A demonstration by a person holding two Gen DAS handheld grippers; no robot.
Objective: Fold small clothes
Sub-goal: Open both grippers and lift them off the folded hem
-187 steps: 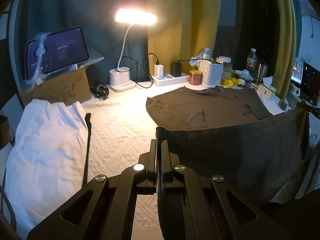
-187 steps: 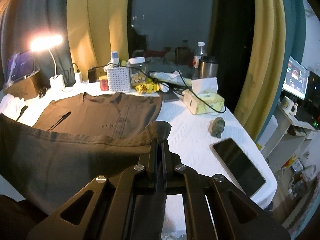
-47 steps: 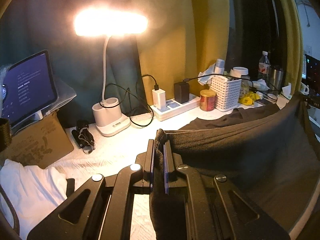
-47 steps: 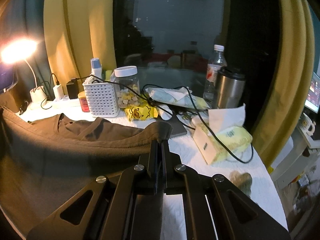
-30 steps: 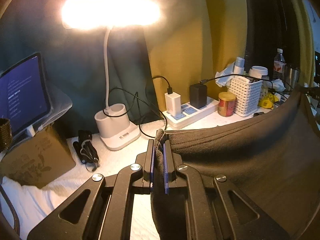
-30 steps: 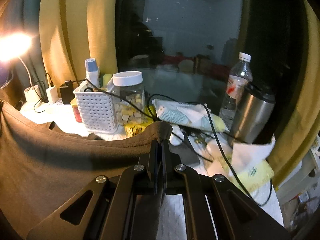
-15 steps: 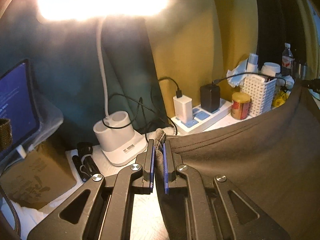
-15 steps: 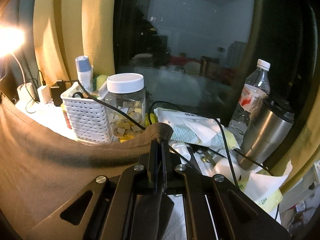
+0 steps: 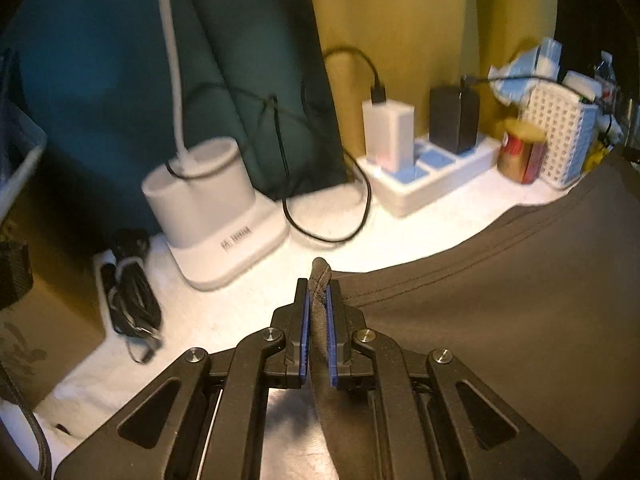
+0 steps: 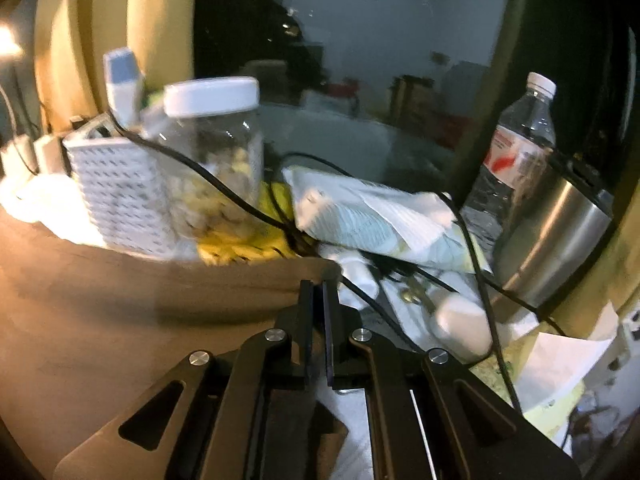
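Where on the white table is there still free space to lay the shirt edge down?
Bare white table lies between the lamp base, the power strip and the dark shirt. Near the right tool, the jar, basket and cables crowd everything.

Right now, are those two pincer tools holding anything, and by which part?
Both hold one dark brown garment. The left gripper pinches a bunched corner of its edge; the right gripper pinches the opposite corner, with the cloth stretched between them.

Lamp (image 9: pixel 172 80) head cut off (top edge).
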